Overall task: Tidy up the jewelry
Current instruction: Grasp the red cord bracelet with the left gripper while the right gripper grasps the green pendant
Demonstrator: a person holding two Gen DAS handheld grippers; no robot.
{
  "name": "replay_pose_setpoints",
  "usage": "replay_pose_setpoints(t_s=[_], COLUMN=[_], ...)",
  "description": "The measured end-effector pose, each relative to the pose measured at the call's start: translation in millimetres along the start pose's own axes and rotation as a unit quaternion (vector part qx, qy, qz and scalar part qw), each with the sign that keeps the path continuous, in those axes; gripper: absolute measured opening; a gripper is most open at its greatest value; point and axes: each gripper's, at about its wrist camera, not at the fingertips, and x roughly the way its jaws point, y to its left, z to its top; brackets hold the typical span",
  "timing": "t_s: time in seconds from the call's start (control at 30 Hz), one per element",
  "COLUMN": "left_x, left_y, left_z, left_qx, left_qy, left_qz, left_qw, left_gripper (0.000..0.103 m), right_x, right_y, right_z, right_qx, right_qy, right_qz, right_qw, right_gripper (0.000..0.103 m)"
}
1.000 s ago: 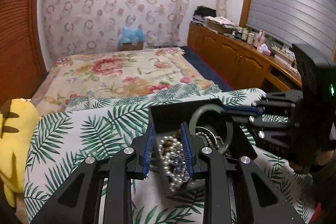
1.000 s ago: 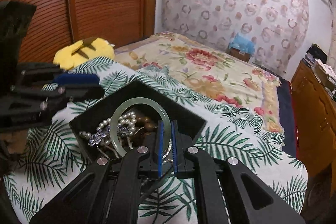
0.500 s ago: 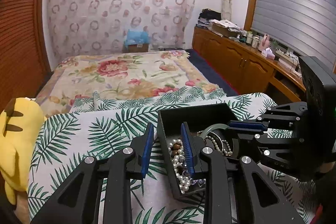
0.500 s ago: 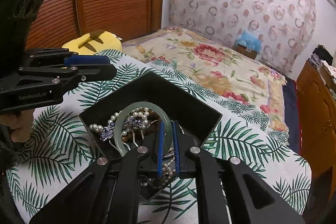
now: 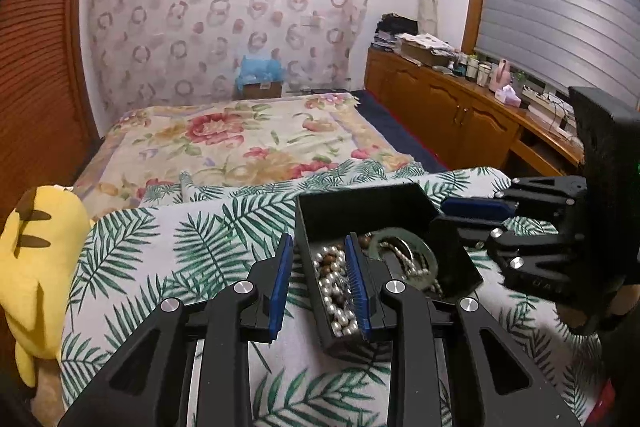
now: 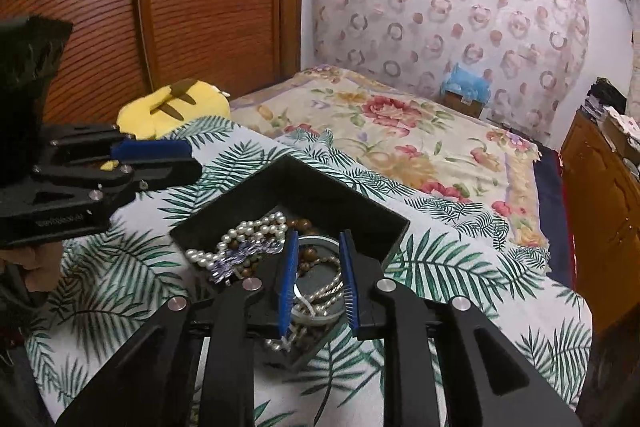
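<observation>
Both wrist views look down closely, sharing the black box (image 5: 362, 205) (image 6: 320, 187).

- Palm-leaf cloth (image 5: 168, 259) fills the lower frame, 6 o'clock.
- Yellow plush toy (image 5: 36, 259) at 9 o'clock, touching the cloth's edge.
- Floral bedspread (image 5: 240, 143) at centre.
- Patterned curtain (image 5: 224, 11) at 12 o'clock.
- Wooden cabinet (image 5: 452, 115) at 3 o'clock.

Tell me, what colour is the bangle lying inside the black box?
Pale green. The bangle shows best in the left wrist view, among the pearls in the black box.
</observation>
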Motion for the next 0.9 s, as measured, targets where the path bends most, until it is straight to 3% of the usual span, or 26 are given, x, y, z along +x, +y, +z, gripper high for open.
replay_pose_setpoints(t_s=[0.17, 0.37, 0.67, 0.9], left_x=[-9.0, -18.1, -33.4, -45.1], left_y=[-7.0, -18.0, -34.9, -37.7], left_z=[-16.5, -40.5, -68.6, -84.1], left_qx=[0.007, 0.013, 0.024, 0.023], left_qy=[0.011, 0.027, 0.039, 0.044], left_qz=[-0.009, -0.02, -0.025, -0.024], left_qw=[0.9999, 0.9994, 0.9986, 0.9985], left_gripper=[0.026, 0.026, 0.026, 0.026], right_x=[-26.5, -40.6, -33.0, -23.3], right_y=[4.4, 9.0, 24.4, 34.7], right_z=[-18.7, -55.6, -97.6, -103.9], right_qx=[0.011, 0.025, 0.024, 0.004], right_qy=[-0.004, 0.026, 0.083, 0.106], right_qz=[0.001, -0.001, 0.021, 0.025], right_qw=[1.0, 0.999, 0.996, 0.994], right_gripper=[0.023, 0.023, 0.022, 0.021])
